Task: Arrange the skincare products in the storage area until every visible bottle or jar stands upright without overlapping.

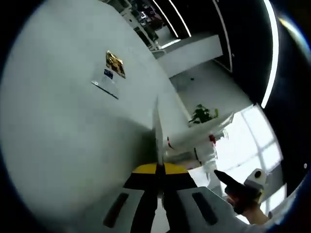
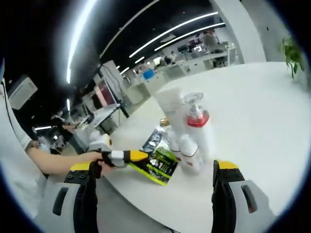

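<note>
The left tool (image 2: 141,158) is closed on a green sachet (image 2: 161,167) at the edge of the white bench (image 2: 252,97). Just right of it the bottles (image 2: 192,138) stand upright in a tight group. The right tool (image 2: 154,182) is wide open, holding nothing.

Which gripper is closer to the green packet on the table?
Left. The left gripper is clamped right on the green packet. The right gripper is open, held back from the packet with table between them.
</note>
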The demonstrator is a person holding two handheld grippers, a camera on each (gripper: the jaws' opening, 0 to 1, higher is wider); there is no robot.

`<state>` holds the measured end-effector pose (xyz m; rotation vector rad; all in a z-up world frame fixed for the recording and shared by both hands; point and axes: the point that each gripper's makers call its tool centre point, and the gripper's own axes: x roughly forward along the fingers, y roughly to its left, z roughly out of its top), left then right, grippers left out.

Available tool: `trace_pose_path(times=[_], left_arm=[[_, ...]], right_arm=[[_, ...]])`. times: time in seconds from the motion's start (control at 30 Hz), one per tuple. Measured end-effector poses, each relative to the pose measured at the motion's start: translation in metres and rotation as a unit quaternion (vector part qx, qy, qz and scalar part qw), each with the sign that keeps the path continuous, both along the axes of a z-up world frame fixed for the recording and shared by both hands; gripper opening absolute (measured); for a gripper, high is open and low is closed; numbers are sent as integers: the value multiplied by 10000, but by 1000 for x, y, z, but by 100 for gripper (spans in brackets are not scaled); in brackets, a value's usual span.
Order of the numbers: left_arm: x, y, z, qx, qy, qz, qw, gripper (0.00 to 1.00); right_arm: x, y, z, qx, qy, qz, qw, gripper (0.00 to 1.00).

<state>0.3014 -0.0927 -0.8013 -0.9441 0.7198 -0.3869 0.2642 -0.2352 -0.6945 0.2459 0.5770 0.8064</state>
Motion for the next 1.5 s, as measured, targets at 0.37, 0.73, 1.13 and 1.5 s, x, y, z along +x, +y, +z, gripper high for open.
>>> trace_pose_path(times=[0.37, 0.73, 1.13, 1.5], left_arm=[[1, 21, -25, 1412, -190, -170, 9896, 2], [3, 20, -21, 2471, -674, -732, 9639, 7], [2, 25, -18, 3021, -808, -924, 9454, 13], [9, 33, -17, 3308, -899, -1028, 9338, 18]], right_arm=[[-2, -1, -6, 36, 136, -22, 9999, 99], [-4, -1, -5, 65, 152, -27, 9999, 99], [-6, 0, -5, 67, 168, -15, 9998, 99], [-5, 0, -2, 33, 117, 12, 9999, 99]])
